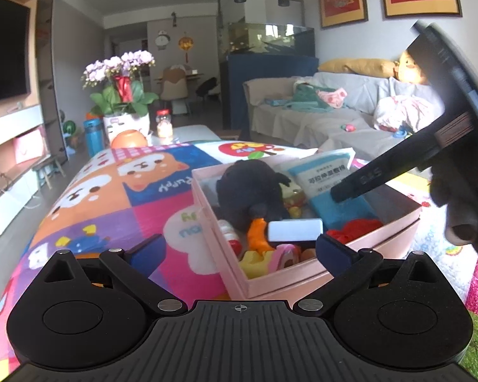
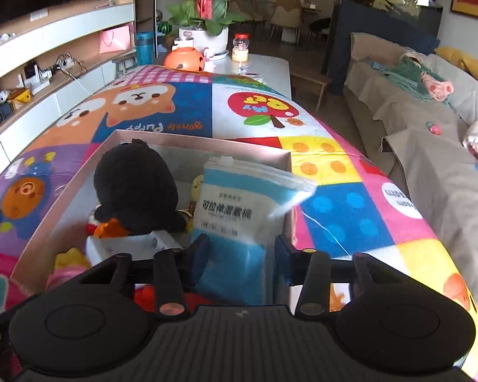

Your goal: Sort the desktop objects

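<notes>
Left wrist view: left gripper (image 1: 240,250) spread wide, nothing between its 2 blue-padded fingers (image 1: 146,253). Its right finger tip sits over the near-left part of the pink box (image 1: 302,281); left finger is over the cartoon-print cloth (image 1: 111,191). Box lies just ahead and right of the claw, open, packed. Inside: black plush toy (image 1: 255,191) with orange feet at far left, white rectangular block (image 1: 294,229) right in front of the claw's right finger, blue-white pouch (image 1: 325,181) at the far right, red item (image 1: 353,229) beside it, yellow and pink bits at the near edge. Right gripper (image 1: 350,187) comes in from the upper right, 1 dark finger reaching down onto the pouch.

Right wrist view: right gripper (image 2: 239,250) partly open, 1 finger each side of the pouch's (image 2: 239,210) lower blue end; can't tell whether the pads actually touch it. Pouch stands tilted against the box's (image 2: 204,141) right wall, straight ahead of the claw. Plush toy (image 2: 137,184) ahead-left, white block (image 2: 127,243) just left of the left finger. Cloth (image 2: 344,210) to the right.
</notes>
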A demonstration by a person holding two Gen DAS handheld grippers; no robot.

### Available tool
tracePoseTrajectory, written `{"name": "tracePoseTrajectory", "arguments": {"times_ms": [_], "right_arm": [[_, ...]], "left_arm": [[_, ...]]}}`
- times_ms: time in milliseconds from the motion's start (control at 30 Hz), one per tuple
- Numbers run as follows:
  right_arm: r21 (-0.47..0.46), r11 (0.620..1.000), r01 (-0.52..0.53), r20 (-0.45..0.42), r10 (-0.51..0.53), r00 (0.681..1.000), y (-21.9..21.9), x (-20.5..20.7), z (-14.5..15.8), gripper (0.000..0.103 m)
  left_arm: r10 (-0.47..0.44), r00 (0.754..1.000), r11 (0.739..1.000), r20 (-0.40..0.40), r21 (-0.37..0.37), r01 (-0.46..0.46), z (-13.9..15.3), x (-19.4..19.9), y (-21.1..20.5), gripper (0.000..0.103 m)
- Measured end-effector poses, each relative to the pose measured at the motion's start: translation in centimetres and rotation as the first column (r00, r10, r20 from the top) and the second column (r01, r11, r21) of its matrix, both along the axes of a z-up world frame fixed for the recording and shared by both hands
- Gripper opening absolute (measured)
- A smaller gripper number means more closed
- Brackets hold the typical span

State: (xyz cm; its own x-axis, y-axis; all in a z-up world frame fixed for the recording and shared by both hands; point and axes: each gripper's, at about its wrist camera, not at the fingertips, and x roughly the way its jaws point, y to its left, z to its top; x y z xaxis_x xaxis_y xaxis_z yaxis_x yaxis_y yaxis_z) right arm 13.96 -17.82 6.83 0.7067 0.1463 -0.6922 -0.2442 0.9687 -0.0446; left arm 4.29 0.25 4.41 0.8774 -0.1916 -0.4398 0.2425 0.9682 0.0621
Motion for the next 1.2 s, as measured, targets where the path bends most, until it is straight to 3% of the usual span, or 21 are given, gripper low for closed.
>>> {"name": "tracePoseTrajectory", "arguments": {"times_ms": [167, 267, 333, 467, 600, 667, 733, 800, 967, 1067, 1200], "right_arm": [[0.068, 0.997, -0.022, 0.107, 0.015, 0.994, -1.3, -3.7, 1.7, 0.053], [0.093, 0.995, -0.028, 0.122, 0.016, 0.992, -2.3, -5.6, 2.3, 0.065], [0.106, 0.994, -0.016, 0.124, 0.003, 0.992, -3.1, -6.7, 2.4, 0.07], [0.16, 0.987, -0.004, 0.111, -0.014, 0.994, -4.7, -8.9, 1.9, 0.08], [0.19, 0.982, 0.002, 0.074, -0.016, 0.997, -5.5, -11.0, 0.2, 0.086], [0.191, 0.981, -0.002, 0.059, -0.009, 0.998, -5.4, -12.3, -0.8, 0.088], [0.185, 0.983, -0.008, 0.049, -0.002, 0.999, -5.1, -13.6, -1.8, 0.094], [0.173, 0.985, -0.016, 0.04, 0.009, 0.999, -4.6, -14.6, -2.8, 0.101], [0.134, 0.991, -0.031, -0.002, 0.031, 1.0, -2.9, -16.0, -4.8, 0.103], [0.128, 0.992, 0.006, -0.035, -0.002, 0.999, -2.6, -16.4, -5.8, 0.103], [0.073, 0.997, 0.035, -0.024, -0.034, 0.999, -2.4, -16.3, -6.3, 0.103]], "left_arm": [[0.007, 1.0, 0.999, 0.016, 0.033, -0.008, 0.6, 0.3, -0.2, 0.103], [-0.017, 0.999, 0.999, 0.029, 0.04, 0.016, 1.7, 1.2, -0.1, 0.103], [-0.059, 0.998, 0.996, -0.007, 0.062, 0.059, 2.4, 2.5, -0.2, 0.103], [-0.139, 0.982, 0.968, -0.129, 0.191, 0.162, 1.9, 5.5, -1.5, 0.103], [-0.055, 0.988, 0.946, -0.141, 0.308, 0.097, 0.2, 7.9, -2.2, 0.103], [-0.032, 0.987, 0.964, -0.157, 0.257, 0.072, 0.4, 8.1, -1.6, 0.103], [-0.017, 0.992, 0.973, -0.124, 0.227, 0.045, 0.9, 6.8, -1.2, 0.103], [-0.01, 0.996, 0.985, -0.093, 0.172, 0.026, 1.6, 4.6, -0.6, 0.103], [0.104, 0.994, 0.994, -0.036, 0.047, -0.102, 1.7, -2.6, 0.4, 0.103], [0.161, 0.981, 0.987, -0.103, -0.001, -0.162, 0.2, -5.5, 0.4, 0.103], [0.175, 0.97, 0.985, -0.172, 0.036, -0.171, -2.0, -6.9, -0.7, 0.103]]}}
